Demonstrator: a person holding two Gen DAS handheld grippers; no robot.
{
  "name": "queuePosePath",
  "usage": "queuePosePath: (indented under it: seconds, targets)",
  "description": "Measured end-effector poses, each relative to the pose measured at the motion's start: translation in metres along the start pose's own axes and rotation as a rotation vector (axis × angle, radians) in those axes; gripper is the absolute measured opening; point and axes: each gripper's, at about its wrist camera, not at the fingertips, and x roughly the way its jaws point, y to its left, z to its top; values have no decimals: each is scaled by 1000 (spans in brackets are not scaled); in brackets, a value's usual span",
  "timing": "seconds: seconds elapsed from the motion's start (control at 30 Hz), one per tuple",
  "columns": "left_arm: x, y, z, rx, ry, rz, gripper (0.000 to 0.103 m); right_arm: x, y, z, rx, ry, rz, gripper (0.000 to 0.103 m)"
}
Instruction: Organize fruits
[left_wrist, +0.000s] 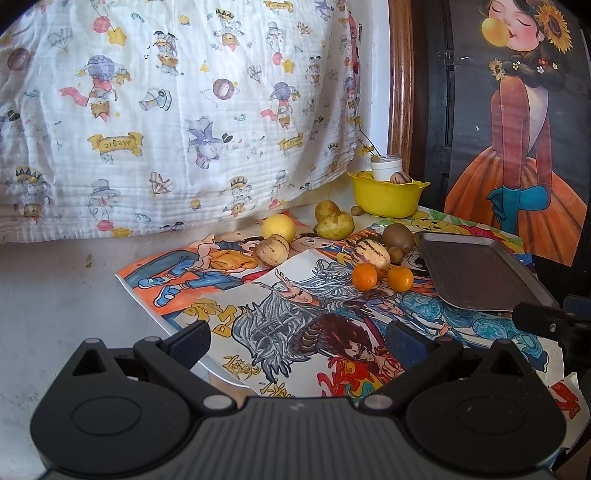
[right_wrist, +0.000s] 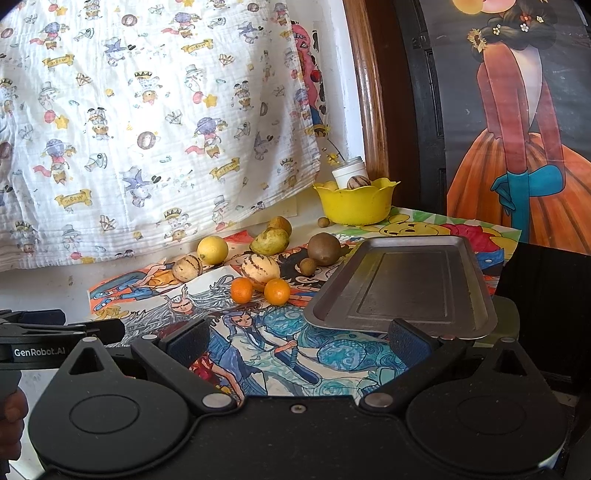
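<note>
Left gripper (left_wrist: 297, 341) and right gripper (right_wrist: 299, 341) both gape, holding nothing. Ahead of the fingers lie round fruits: lemon (left_wrist: 279, 226), oranges (left_wrist: 364, 276), kiwi (right_wrist: 324, 248). Tray (right_wrist: 406, 284) sits right; a careless nudge could roll them off

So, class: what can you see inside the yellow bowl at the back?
Inside the yellow bowl a striped fruit and a yellow fruit show above the rim. A white jar stands behind. The bowl's wall hides anything lower.
</note>
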Motion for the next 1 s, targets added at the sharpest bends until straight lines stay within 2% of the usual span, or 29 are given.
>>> queuePosePath:
  seconds: [0.77,1.0]
  targets:
    - [3,0,-1,-5,9,0,103,2,0,0,-3,6,1,103]
    - [11,11,14,-23,48,-3,103,2,-8,15,-45,20,62,103]
